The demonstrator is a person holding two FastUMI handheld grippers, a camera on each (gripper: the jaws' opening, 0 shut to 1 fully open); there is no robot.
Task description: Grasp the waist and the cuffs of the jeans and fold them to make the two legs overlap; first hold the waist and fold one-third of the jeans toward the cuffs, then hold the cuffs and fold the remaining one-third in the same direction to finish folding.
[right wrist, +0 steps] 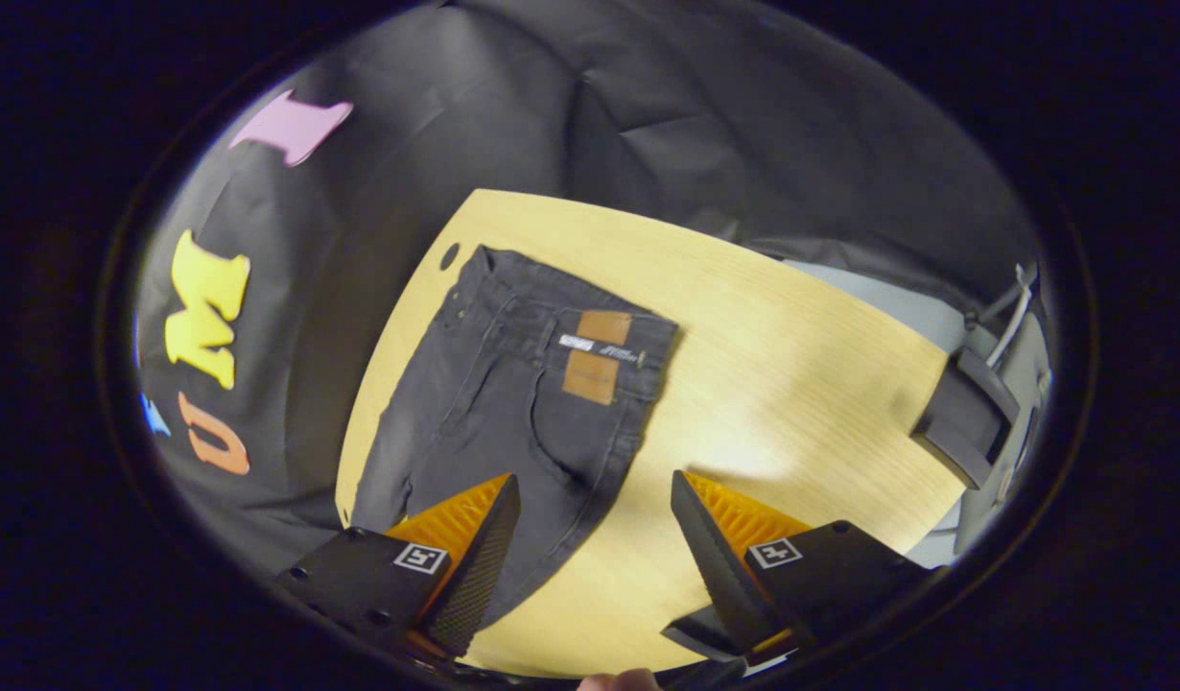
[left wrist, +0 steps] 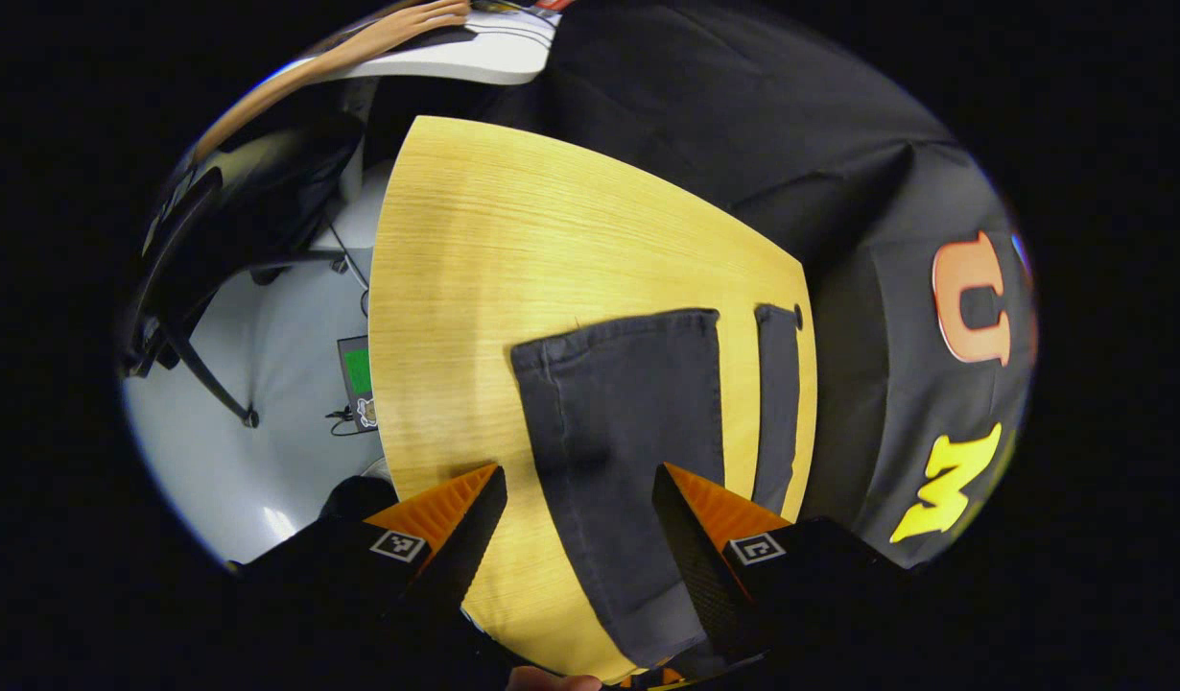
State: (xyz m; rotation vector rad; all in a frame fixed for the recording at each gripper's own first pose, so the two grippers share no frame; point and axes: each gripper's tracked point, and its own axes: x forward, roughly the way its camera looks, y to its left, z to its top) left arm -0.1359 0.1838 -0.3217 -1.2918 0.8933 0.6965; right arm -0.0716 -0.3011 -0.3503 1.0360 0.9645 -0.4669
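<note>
**A:** Left gripper (left wrist: 578, 518) is held wide open above the cuff end of the dark grey denim jeans (left wrist: 619, 422); nothing is gripped. Right gripper (right wrist: 595, 523) is likewise spread wide, empty, over the waist end (right wrist: 571, 326).

**B:** Jeans are laid flat on the pale wooden table (left wrist: 475, 269), legs apart. Leg-overlap step is judged not yet begun.

**A:** Agreed. Descent is needed next, waist and one cuff (left wrist: 614, 336) to be pinched.

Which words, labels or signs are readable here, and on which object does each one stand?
None can be read.
Jeans: brown waist patch and white tag, print too small.
Left gripper and right gripper: square coded markers, no words.
Green-faced device on floor: blurred.
</note>
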